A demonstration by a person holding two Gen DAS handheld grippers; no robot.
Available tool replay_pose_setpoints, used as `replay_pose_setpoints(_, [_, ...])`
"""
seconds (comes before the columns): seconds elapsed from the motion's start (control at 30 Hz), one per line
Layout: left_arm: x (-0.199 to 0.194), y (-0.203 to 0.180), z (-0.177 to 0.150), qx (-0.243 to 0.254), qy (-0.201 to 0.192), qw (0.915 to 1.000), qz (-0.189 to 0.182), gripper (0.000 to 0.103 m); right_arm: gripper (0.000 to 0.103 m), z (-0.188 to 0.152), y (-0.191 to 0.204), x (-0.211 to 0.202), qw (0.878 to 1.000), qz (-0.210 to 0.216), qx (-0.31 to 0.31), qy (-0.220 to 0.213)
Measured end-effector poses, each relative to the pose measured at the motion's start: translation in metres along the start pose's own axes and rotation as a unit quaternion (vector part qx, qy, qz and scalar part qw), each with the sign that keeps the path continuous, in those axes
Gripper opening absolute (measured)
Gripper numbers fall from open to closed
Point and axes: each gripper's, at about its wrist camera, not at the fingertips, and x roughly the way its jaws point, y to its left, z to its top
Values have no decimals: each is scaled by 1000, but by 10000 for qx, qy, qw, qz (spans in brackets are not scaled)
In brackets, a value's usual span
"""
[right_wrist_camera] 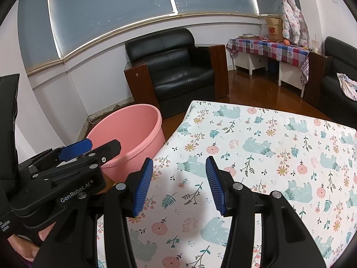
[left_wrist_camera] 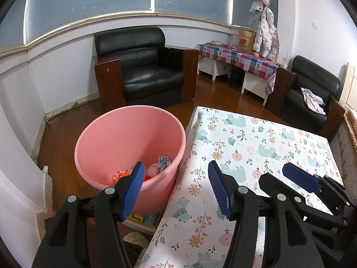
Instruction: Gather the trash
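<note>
A pink bucket point(left_wrist_camera: 125, 143) stands on the floor left of the table; it also shows in the right wrist view point(right_wrist_camera: 131, 131). Inside it lie crumpled wrappers point(left_wrist_camera: 154, 169), orange-red, pink and pale blue. My left gripper point(left_wrist_camera: 176, 187) is open and empty, held over the table's left edge beside the bucket. My right gripper point(right_wrist_camera: 178, 185) is open and empty above the table point(right_wrist_camera: 267, 156), which has a floral bear-print cloth. The right gripper also shows in the left wrist view point(left_wrist_camera: 299, 178), and the left gripper in the right wrist view point(right_wrist_camera: 75, 149).
A black armchair point(left_wrist_camera: 142, 67) stands behind the bucket. A second black chair point(left_wrist_camera: 312, 96) is at the right. A side table with a checked cloth point(left_wrist_camera: 236, 55) holds a paper bag. Wooden floor point(left_wrist_camera: 62, 138) surrounds the bucket.
</note>
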Motion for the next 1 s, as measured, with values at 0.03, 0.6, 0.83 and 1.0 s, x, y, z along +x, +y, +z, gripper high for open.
replay_pose_setpoints(0.03, [1,0,-1,2,6,10000,1,58,50,0,0,0,10000,0,6,5])
replay_pose_setpoints(0.6, [2,-4,2,26,18,10000,9,58,50,1,-2,0,10000,-3,63,34])
replay_pose_setpoints(0.83, [2,-4,2,27,20,10000,12,58,50,1,-2,0,10000,-1,66,32])
replay_pose_setpoints(1.0, [2,-5,2,32,19,10000,14,58,50,1,-3,0,10000,-1,63,32])
